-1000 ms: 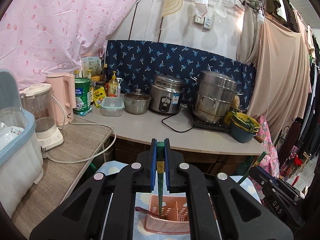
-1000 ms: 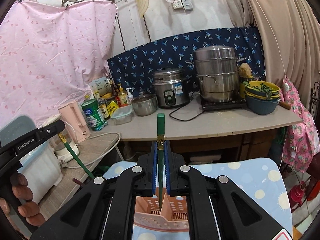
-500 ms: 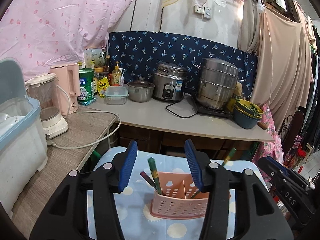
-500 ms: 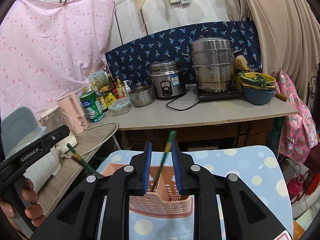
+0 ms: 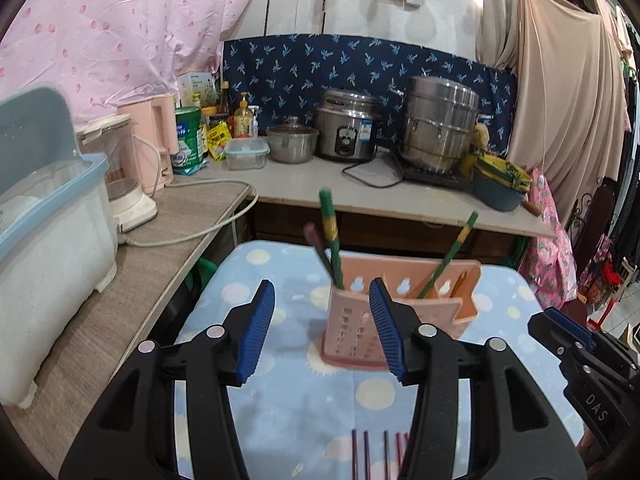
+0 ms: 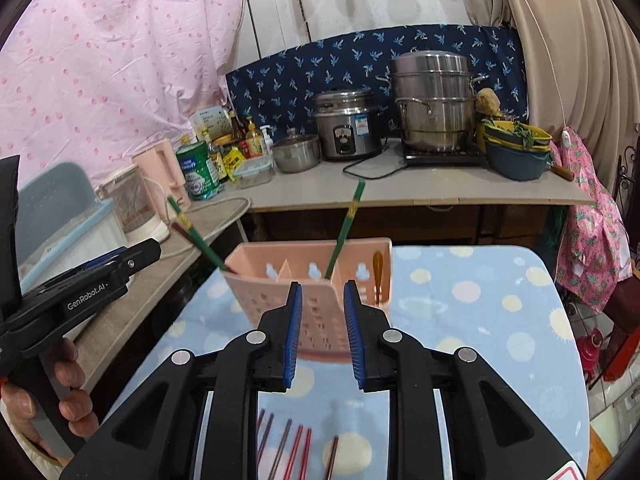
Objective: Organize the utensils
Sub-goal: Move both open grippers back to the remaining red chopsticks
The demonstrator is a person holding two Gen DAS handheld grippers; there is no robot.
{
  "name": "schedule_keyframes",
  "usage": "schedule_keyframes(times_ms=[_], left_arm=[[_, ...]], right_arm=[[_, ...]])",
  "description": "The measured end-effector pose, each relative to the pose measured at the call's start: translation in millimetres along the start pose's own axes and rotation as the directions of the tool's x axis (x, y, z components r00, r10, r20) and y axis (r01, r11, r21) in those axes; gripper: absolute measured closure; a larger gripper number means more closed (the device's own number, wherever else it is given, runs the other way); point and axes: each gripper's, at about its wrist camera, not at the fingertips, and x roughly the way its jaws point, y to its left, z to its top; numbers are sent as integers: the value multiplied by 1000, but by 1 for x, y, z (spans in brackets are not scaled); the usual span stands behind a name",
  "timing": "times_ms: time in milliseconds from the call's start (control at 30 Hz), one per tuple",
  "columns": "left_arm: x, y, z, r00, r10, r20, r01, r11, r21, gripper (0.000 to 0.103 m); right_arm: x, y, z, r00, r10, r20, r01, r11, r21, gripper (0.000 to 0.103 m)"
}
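Observation:
A pink perforated utensil holder point(image 5: 352, 320) point(image 6: 276, 296) stands on the blue dotted table. One green chopstick point(image 5: 330, 236) point(image 6: 196, 236) leans in its left compartment beside a dark one point(image 5: 318, 250). Another green chopstick point(image 5: 450, 254) point(image 6: 346, 226) leans in a compartment further right, and a wooden spoon handle point(image 6: 378, 274) stands at the right end. My left gripper point(image 5: 322, 326) is open in front of the holder, nothing between its fingers. My right gripper point(image 6: 322, 334) is open, narrower, also empty, just short of the holder. Several dark and red chopsticks point(image 5: 380, 454) point(image 6: 296, 446) lie on the cloth beneath the grippers.
Behind the table runs a counter point(image 5: 360, 196) with a rice cooker point(image 5: 348, 130), a steel steamer pot point(image 5: 438, 134), bowls, bottles and a cable. At left, a side counter holds a blue-lidded bin point(image 5: 44, 220), a blender and a pink kettle. A hand point(image 6: 68, 404) holds the left gripper.
Both grippers let go of their green chopsticks, which now lean in the holder. Both have opened and drawn back and down, bringing the loose chopsticks on the cloth into view.

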Motion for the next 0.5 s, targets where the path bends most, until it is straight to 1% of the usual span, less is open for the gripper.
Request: schedule_keyframes(times_ms=[200, 400, 500], left_arm=[[-3, 6, -37, 997, 30, -77, -30, 1000, 6, 56], [-11, 8, -67, 991, 59, -119, -56, 998, 32, 56], [-15, 9, -79, 988, 59, -143, -55, 998, 33, 56]], right_arm=[[-10, -5, -40, 997, -21, -70, 21, 1000, 2, 81], [-22, -8, -69, 993, -37, -113, 36, 999, -8, 81], [-27, -8, -82, 991, -38, -132, 38, 999, -9, 81]])
